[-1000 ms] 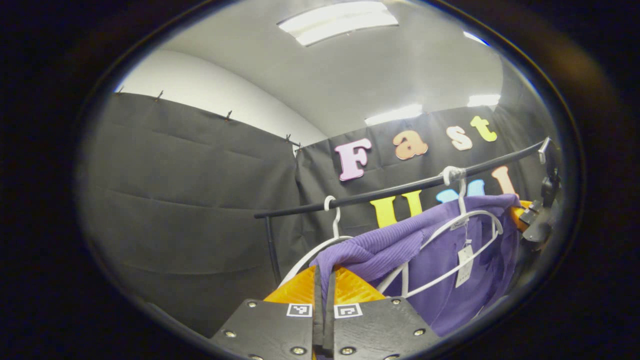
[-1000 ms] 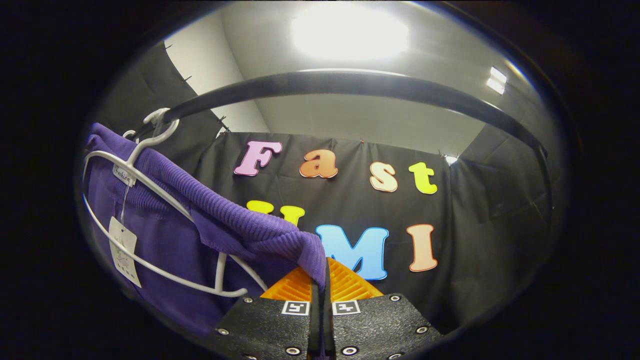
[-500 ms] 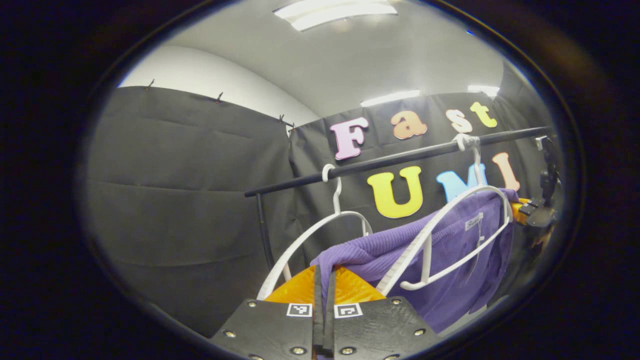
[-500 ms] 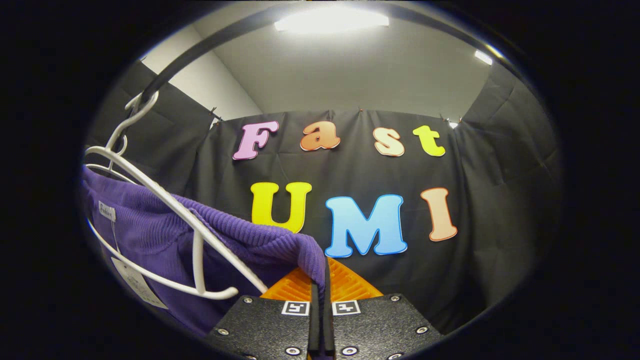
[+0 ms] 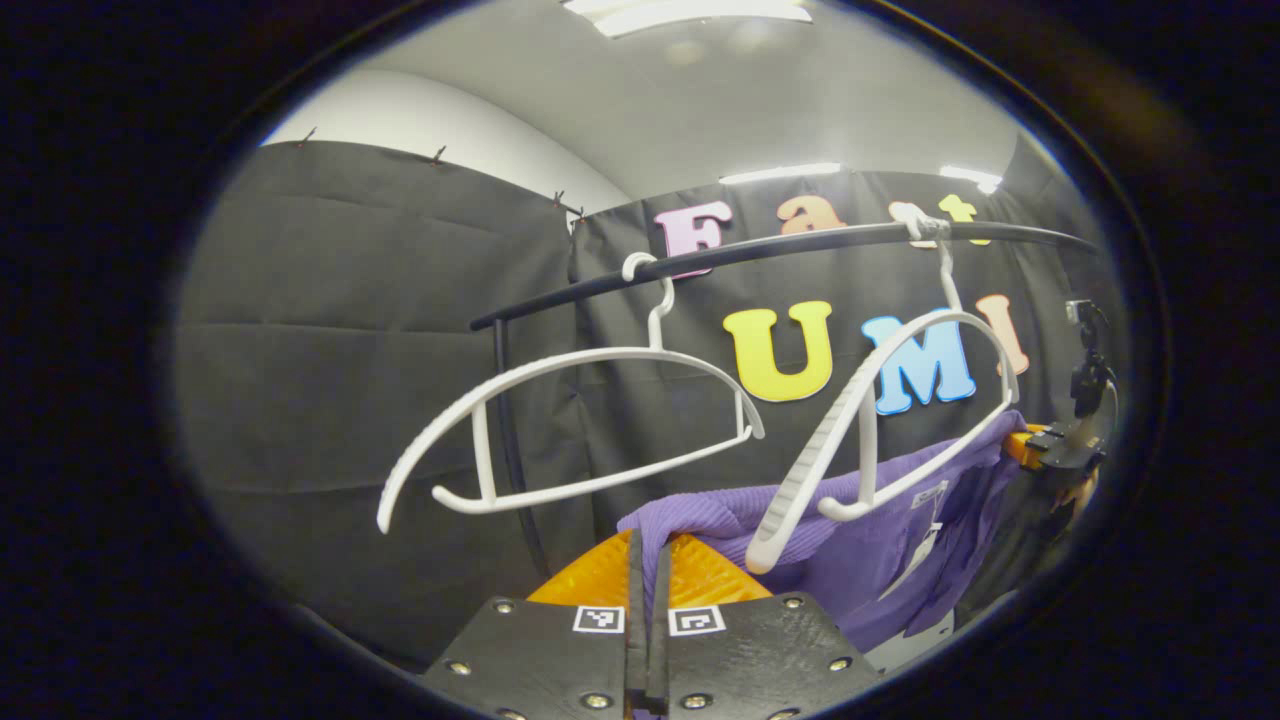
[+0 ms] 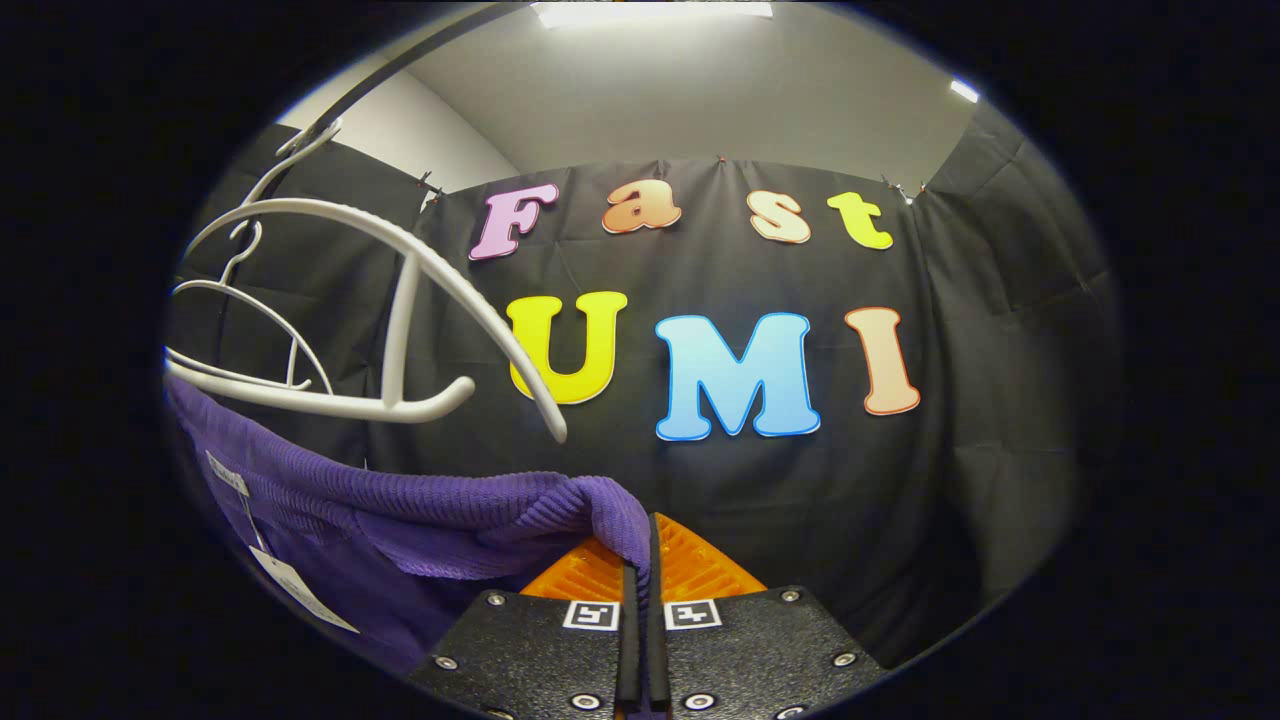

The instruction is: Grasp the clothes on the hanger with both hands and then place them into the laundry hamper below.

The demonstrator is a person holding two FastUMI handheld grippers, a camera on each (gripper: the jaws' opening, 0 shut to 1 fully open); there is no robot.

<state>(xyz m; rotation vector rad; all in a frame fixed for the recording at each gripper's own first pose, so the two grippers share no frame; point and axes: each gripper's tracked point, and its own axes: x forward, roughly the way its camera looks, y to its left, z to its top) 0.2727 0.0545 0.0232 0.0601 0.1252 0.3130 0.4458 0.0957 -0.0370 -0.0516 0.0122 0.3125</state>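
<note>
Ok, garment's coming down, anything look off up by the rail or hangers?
Nothing damaged. The purple garment hangs clear below both white hangers, pinched by the left gripper and right gripper. The nearer hanger hangs skewed on the rail.

Bright ceiling lights (image 5: pixel 700 10); fisheye-warped edges

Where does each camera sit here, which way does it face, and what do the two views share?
Left gripper view: rides the left gripper, looking slightly upward at the rail and two white hangers; its fingers pinch the purple garment; the right gripper shows farther off.
Right gripper view: rides the right gripper, facing the booth's wall; its fingers pinch the garment's other end.
Shared: garment, nearer hanger, rail.
</note>
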